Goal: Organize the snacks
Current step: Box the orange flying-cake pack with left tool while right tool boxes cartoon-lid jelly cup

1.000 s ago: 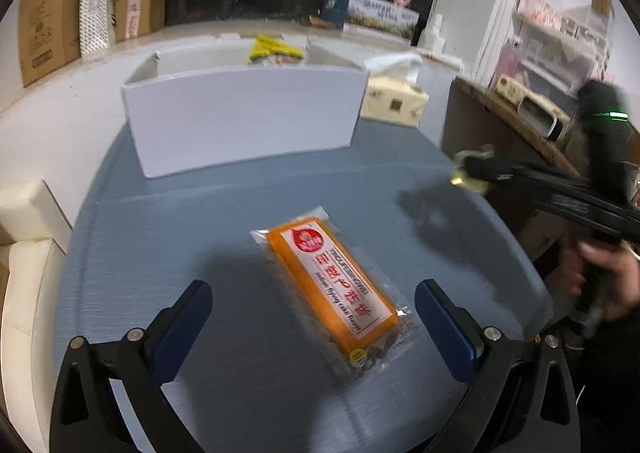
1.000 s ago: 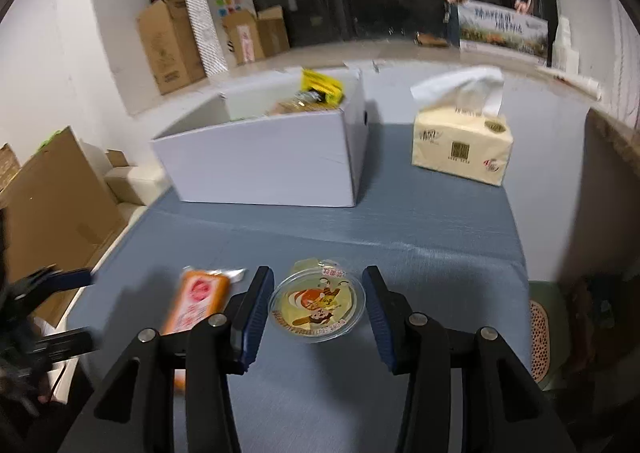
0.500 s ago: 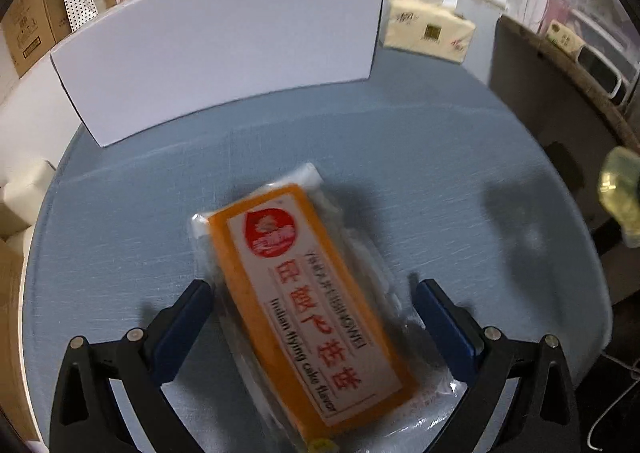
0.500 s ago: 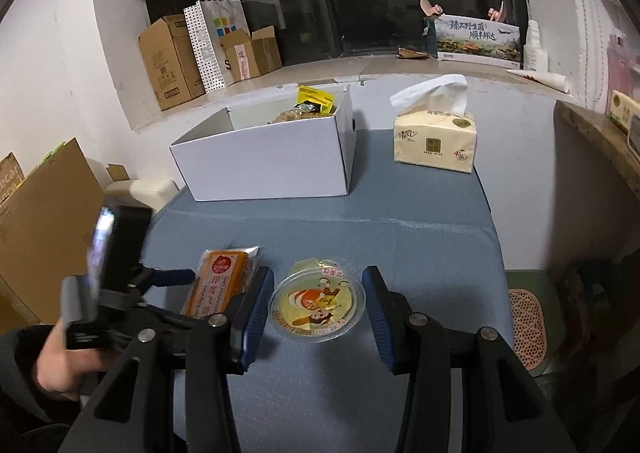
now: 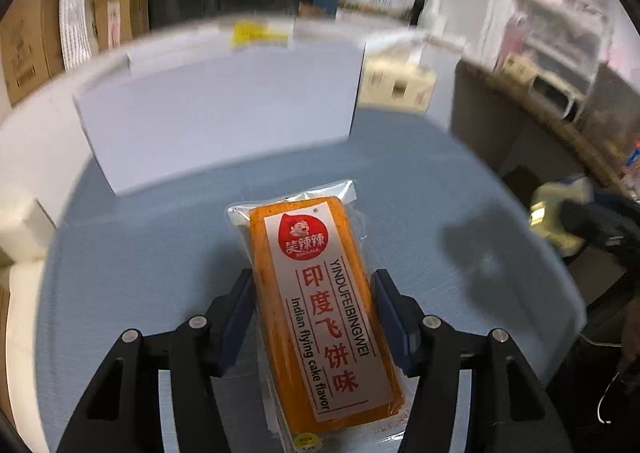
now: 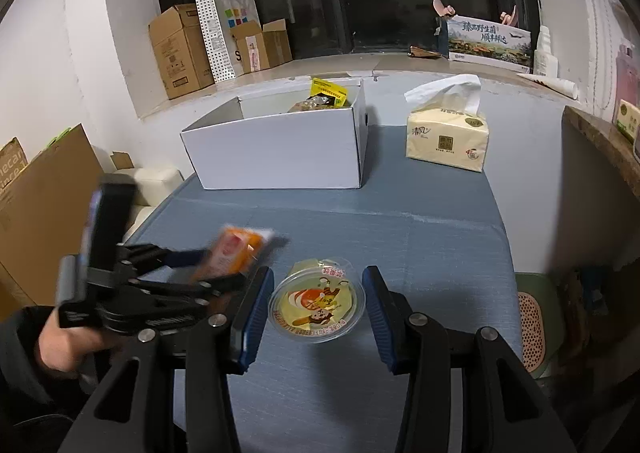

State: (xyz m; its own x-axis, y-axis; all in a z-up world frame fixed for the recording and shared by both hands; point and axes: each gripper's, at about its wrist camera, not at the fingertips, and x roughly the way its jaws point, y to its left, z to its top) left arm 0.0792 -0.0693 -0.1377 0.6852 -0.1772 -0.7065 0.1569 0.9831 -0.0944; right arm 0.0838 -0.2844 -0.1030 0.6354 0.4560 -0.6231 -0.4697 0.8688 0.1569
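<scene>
Progress check, snack sorting. White box [image 6: 280, 157] stands at the far side of the blue table [image 6: 440, 237] and already holds some packets; a yellow packet [image 6: 329, 88] sticks up at its back edge. Two snacks are outside the box, both in grippers.

Left gripper [image 5: 312, 317]: clenched on the orange cake packet [image 5: 320, 293], jaws pressed against its two long sides near the middle. In the right wrist view the packet [image 6: 236, 249] looks raised and tilted off the table; blur makes the height uncertain. It sits short of the box, near the front left part of the table.

Right gripper [image 6: 318, 303]: jaws flank the round jelly cup [image 6: 318, 301], which shows its printed lid. Narrow gaps seem visible on both sides, so I cannot tell whether the cup is gripped or merely bracketed. Whether it rests on the table or is lifted is also unclear.

Tissue pack [image 6: 446, 133] stands to the right of the box, not part of the sorting.

Judgement: late stage. Left to do: carry the cake packet and the jelly cup over the box wall and drop them in.
</scene>
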